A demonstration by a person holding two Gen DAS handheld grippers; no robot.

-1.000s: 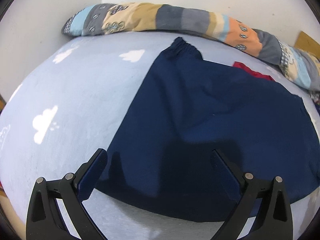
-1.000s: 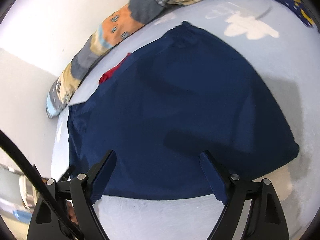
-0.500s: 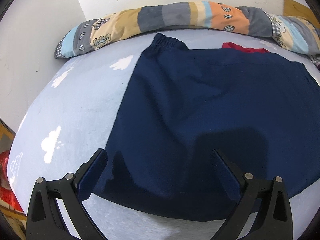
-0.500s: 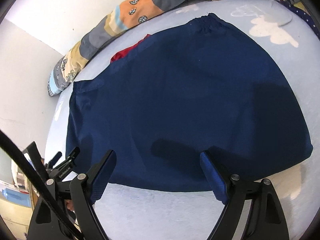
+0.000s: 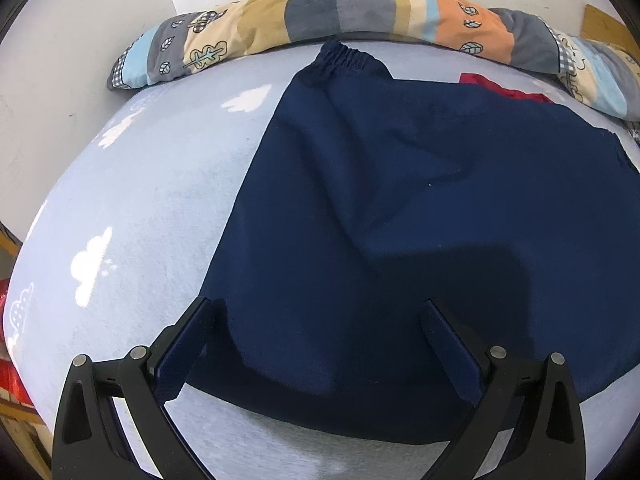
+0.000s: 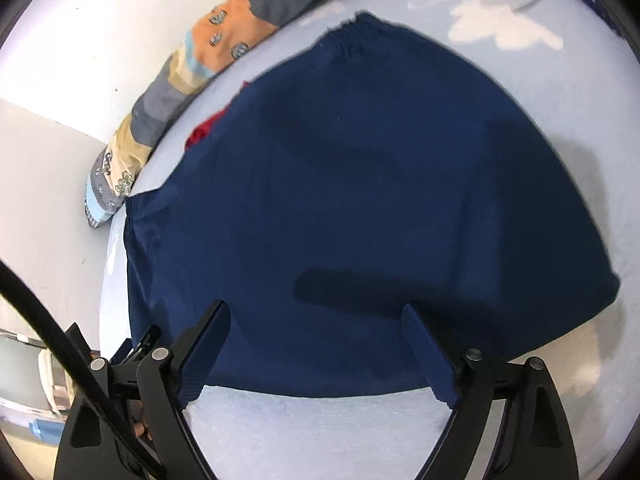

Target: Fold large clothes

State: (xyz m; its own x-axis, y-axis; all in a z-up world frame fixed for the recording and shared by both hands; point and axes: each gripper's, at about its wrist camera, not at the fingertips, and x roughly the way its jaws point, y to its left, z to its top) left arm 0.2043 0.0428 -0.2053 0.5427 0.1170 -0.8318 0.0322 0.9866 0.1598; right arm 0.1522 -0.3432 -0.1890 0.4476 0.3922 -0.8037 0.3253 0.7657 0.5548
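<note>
Left gripper [image 5: 316,320]: angled steeply down over the near edge of the navy garment [image 5: 400,220], jaws spread wide, nothing pinched between them.
Right gripper [image 6: 316,324]: also pitched down at the cloth's near hem, fingers released and well apart, gripping nothing.
Navy garment: spread flat on the pale blue cloud-print sheet [image 5: 140,200], gathered elastic end [image 5: 346,56] towards the wall.
Patchwork bolster [image 5: 340,12]: lying along the wall, just beyond the garment.
Red cloth [image 5: 504,88]: peeking out from behind the garment's far edge.
Black cable [image 6: 60,340]: crossing the right wrist view at lower left.
</note>
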